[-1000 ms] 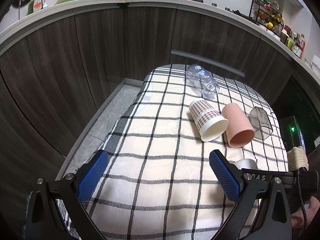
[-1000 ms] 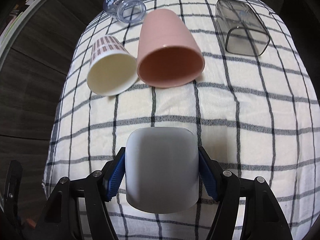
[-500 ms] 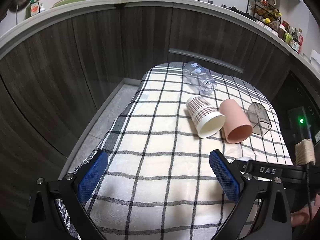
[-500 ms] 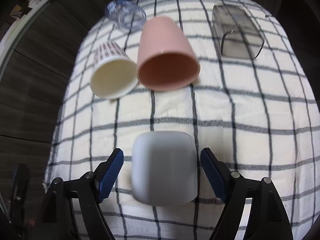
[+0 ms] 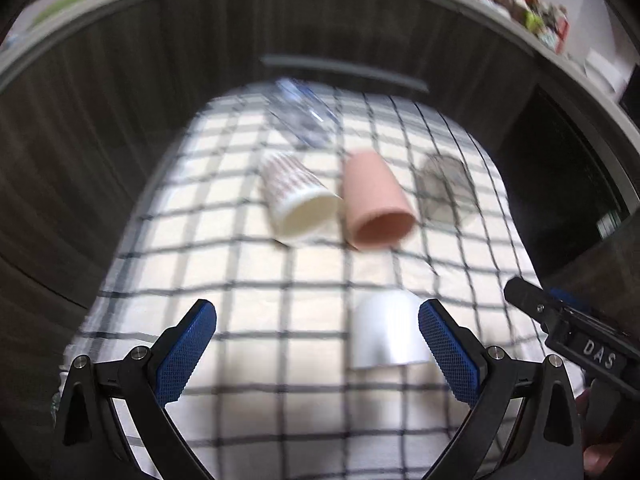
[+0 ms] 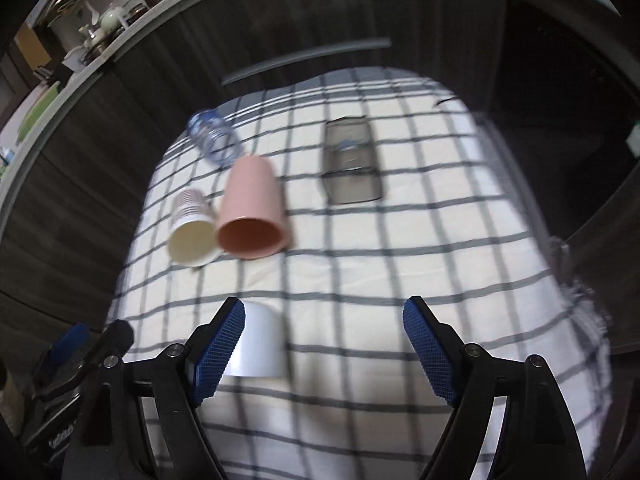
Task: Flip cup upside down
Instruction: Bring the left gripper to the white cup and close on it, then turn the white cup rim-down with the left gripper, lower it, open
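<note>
A white cup stands upside down on the checked cloth; it also shows in the right wrist view. My left gripper is open and empty, with the white cup just inside its right finger. My right gripper is open and empty, raised back from the cup, which sits beside its left finger. A pink cup, a patterned paper cup, a clear cup and a smoky square cup lie on their sides farther back.
The checked cloth covers a small table that drops off at left, right and back. Dark wood cabinets stand behind and beside it, with a cluttered counter above. The right gripper's body shows at the right of the left wrist view.
My right gripper opened, let go of the white cup and pulled back and to the right. The cup stays upside down on the cloth. My left gripper swung toward it.
</note>
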`<state>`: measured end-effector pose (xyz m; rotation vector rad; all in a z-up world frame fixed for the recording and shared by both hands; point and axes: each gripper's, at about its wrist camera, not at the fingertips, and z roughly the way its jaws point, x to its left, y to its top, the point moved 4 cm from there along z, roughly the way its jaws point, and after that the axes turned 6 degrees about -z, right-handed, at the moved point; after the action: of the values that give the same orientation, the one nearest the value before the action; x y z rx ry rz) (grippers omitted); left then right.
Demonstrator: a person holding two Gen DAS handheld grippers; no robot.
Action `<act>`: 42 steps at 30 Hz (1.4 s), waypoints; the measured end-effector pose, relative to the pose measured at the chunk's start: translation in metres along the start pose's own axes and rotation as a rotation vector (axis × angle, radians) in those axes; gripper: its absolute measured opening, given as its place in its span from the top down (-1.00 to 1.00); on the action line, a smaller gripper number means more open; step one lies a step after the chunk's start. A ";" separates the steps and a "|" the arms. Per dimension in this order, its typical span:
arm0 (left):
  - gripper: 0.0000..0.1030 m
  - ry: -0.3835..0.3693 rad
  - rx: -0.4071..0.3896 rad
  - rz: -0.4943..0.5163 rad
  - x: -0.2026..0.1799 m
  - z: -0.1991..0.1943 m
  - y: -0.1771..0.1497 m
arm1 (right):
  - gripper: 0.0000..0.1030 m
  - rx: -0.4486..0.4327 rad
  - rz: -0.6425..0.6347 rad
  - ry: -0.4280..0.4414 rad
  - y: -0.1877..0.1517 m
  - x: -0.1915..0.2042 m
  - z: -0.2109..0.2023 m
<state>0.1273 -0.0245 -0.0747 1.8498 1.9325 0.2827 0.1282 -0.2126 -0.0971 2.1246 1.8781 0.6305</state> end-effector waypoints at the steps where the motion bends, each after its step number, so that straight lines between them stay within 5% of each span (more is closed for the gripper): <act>1: -1.00 -0.006 0.028 0.009 -0.007 0.005 -0.002 | -0.59 -0.009 -0.005 -0.018 0.000 -0.005 -0.002; 6: -0.98 -0.007 0.225 0.038 -0.037 0.037 -0.004 | -0.59 -0.040 -0.016 -0.089 0.003 -0.026 -0.005; 15: -0.91 0.073 0.542 0.087 -0.060 0.089 0.000 | -0.60 -0.012 0.047 -0.080 0.022 -0.052 0.018; 24: -0.82 0.157 0.737 0.094 -0.063 0.136 -0.002 | -0.60 0.033 0.122 -0.040 0.029 -0.073 0.051; 28: -0.76 0.179 0.768 0.092 -0.063 0.151 -0.002 | -0.60 0.060 0.142 -0.012 0.029 -0.077 0.065; 30: -0.34 0.186 0.783 0.093 -0.062 0.156 -0.004 | -0.60 0.071 0.153 0.002 0.028 -0.078 0.072; 31: -0.30 0.187 0.799 0.091 -0.063 0.160 -0.006 | -0.60 0.077 0.156 0.009 0.028 -0.079 0.075; 42: -0.29 0.137 0.694 0.114 -0.066 0.145 -0.004 | -0.60 0.093 0.171 0.029 0.024 -0.081 0.085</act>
<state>0.1893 -0.1124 -0.1917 2.4218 2.1990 -0.2779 0.1817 -0.2868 -0.1743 2.3662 1.7859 0.6237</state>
